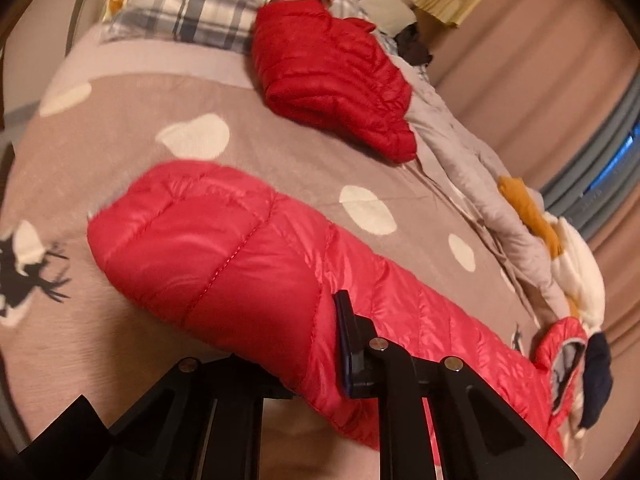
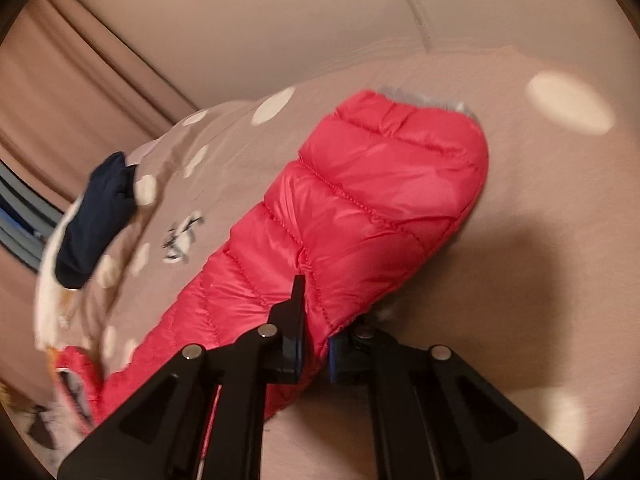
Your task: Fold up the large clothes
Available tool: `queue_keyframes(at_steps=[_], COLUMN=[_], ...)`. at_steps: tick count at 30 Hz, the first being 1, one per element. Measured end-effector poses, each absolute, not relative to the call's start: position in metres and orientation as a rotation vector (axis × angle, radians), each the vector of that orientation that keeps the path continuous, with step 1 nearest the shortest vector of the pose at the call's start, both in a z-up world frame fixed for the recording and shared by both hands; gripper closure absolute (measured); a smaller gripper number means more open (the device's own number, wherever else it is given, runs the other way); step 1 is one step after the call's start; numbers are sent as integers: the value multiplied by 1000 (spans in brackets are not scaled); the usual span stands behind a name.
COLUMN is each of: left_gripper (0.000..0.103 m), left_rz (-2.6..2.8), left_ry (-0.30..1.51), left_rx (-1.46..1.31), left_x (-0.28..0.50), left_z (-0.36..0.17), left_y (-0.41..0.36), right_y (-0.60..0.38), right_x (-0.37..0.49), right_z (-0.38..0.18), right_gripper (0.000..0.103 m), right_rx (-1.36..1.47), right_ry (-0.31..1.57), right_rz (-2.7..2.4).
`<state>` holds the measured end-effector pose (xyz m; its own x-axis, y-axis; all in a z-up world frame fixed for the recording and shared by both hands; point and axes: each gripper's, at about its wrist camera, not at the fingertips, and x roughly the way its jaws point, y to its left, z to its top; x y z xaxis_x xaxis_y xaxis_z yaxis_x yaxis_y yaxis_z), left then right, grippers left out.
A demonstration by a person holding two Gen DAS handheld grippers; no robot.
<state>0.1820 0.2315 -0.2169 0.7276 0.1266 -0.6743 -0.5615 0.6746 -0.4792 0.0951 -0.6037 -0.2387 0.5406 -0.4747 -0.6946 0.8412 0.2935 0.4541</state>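
Observation:
A pink-red quilted down jacket (image 1: 224,240) lies stretched along the bed, its rounded end pointing away in the left wrist view. My left gripper (image 1: 316,360) is shut on the jacket's near edge. One blue-padded finger (image 1: 352,344) shows on top, and the other is hidden under the fabric. In the right wrist view the same jacket (image 2: 360,200) runs up to its grey-lined collar end. There my right gripper (image 2: 316,344) is shut on a pinch of its edge, with fabric bunched between the two pads.
A darker red jacket (image 1: 332,76) sits folded farther up the taupe, white-spotted bedspread (image 1: 120,140). Grey, mustard and white clothes (image 1: 532,220) and a navy garment (image 2: 96,220) line the bed's edge by the curtains. Plaid bedding (image 1: 192,8) lies at the far end.

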Motion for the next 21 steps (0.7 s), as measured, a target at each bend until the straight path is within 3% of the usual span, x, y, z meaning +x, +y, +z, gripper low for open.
queue_keyframes(at_steps=[8,14,21], left_gripper=[87,87,87], left_rz=[429,477,495], left_ry=[654,617,603], left_rx=[-714,-559,-527], left_x=[170,173,180], left_z=[-207,-187,-185], left_y=[222,198,193], right_y=[-622,-584,-511], right_x=[51,79,112], right_z=[-225,-167,-108], right_gripper=[95,95,95], right_rx=[901,566,393], right_ry=[469,421,357], right_rz=[-997,-1006,-762])
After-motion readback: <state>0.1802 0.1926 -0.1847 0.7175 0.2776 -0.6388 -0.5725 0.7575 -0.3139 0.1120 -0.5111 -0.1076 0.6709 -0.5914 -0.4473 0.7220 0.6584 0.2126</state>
